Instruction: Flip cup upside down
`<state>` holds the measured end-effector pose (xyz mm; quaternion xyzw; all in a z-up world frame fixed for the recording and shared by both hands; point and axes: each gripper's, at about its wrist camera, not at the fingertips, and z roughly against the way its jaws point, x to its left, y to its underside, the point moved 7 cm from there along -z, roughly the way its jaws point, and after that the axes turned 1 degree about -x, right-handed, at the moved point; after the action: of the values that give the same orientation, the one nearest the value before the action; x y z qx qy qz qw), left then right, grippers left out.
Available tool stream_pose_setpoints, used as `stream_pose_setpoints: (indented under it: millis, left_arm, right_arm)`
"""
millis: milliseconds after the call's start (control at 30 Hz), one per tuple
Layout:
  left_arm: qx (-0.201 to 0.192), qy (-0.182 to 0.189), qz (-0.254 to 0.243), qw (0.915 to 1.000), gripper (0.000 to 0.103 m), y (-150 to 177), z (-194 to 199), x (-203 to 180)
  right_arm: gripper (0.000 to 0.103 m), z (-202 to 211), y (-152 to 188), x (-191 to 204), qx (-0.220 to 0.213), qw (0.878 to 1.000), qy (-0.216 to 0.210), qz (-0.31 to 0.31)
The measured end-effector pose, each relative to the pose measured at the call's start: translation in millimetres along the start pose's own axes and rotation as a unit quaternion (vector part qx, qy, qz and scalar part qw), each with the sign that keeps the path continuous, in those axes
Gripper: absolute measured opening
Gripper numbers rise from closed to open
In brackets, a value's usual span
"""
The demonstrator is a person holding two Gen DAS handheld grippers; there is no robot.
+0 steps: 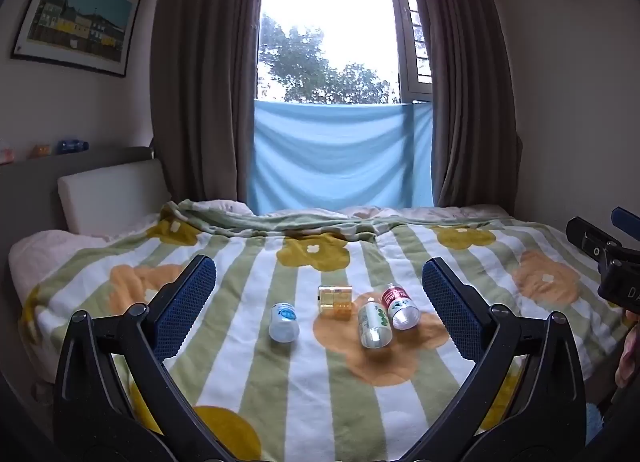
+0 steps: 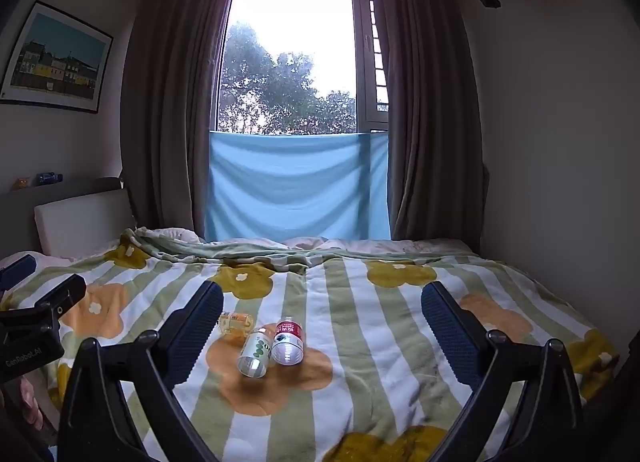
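Observation:
Several small clear bottles lie on their sides on a striped, flowered blanket (image 1: 248, 374): one with a blue label (image 1: 283, 322), one with a yellow label (image 1: 335, 300), one with a green label (image 1: 374, 324) and one with a red label (image 1: 400, 306). No cup shows that I can tell apart from them. My left gripper (image 1: 319, 312) is open and empty, held above the blanket with the bottles between its fingers in view. My right gripper (image 2: 322, 336) is open and empty; the green bottle (image 2: 256, 354), red bottle (image 2: 289, 342) and yellow bottle (image 2: 237, 322) lie ahead of it.
The bed fills the room, with a white pillow (image 1: 112, 194) at the left and a wall at the right. Brown curtains (image 1: 200, 82) and a blue cloth (image 1: 340, 154) hang at the window beyond. The right gripper's body shows at the right edge of the left wrist view (image 1: 608, 262).

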<state>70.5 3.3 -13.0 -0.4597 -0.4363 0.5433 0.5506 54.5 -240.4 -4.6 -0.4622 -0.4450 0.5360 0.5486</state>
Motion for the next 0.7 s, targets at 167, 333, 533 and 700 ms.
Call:
stream_pose_setpoints:
  millis: [167,333,533,700]
  left_arm:
    - [-0.020,-0.014,-0.014,0.9996,0.103,-0.3,2.8,0.7]
    - [-0.018,-0.016,-0.014,0.9996,0.103,-0.9,5.5,-1.1]
    - [-0.015,-0.016,-0.007,0.9997,0.103,-1.6,5.6,2.8]
    - [-0.011,-0.016,-0.003,0.9998,0.103,-1.4,3.8,2.8]
  right_arm:
    - [0.099,1.3,-2.1,3.7,0.000,1.000,0.001,0.001]
    - [0.099,3.0,4.8,0.8,0.011,1.000,0.002,-0.002]
    - [0.099,5.8,9.0,1.6,0.010,1.000,0.007,-0.004]
    - [0.099,1.6,4.2,3.7,0.015,1.000,0.009,-0.003]
